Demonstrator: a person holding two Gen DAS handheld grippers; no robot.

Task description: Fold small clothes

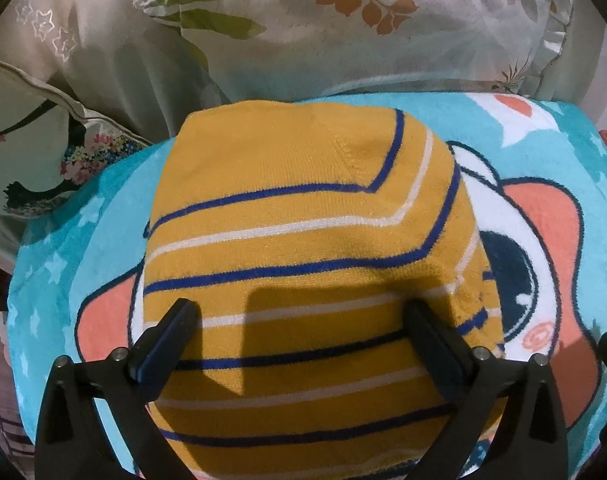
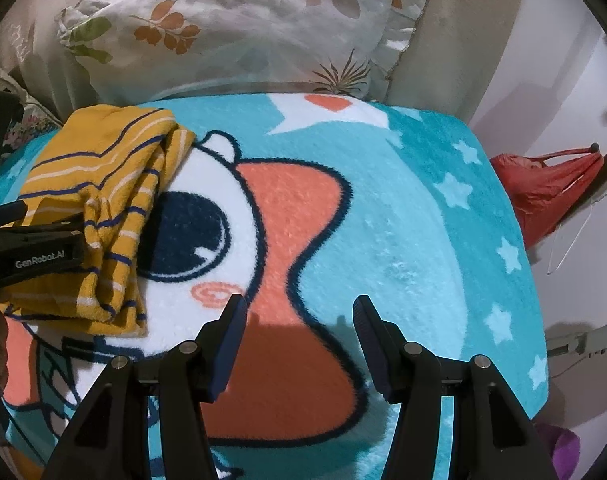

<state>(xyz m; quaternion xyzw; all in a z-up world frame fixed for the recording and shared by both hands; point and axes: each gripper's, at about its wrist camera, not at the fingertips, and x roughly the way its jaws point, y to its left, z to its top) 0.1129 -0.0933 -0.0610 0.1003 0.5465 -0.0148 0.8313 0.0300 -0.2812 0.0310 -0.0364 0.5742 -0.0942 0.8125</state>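
- Sweater (image 1: pixel 303 264): small knit, mustard yellow w/ thin navy + white stripes.
- State: folded into a compact, roughly rectangular bundle, several layers thick; stacked layer edges show along its right side (image 2: pixel 115 240) in the right wrist view.
- Top face mostly flat; stripes run straight across, then angle up toward the far right corner where a panel is turned over. Knit seam visible near the far end.
- Pose: lying flat, long axis running away from the near edge of the blanket (image 2: pixel 403 208).
- Place: on the blanket's left part, over the cartoon print; its right edge is just beside the print's dark navy eye.
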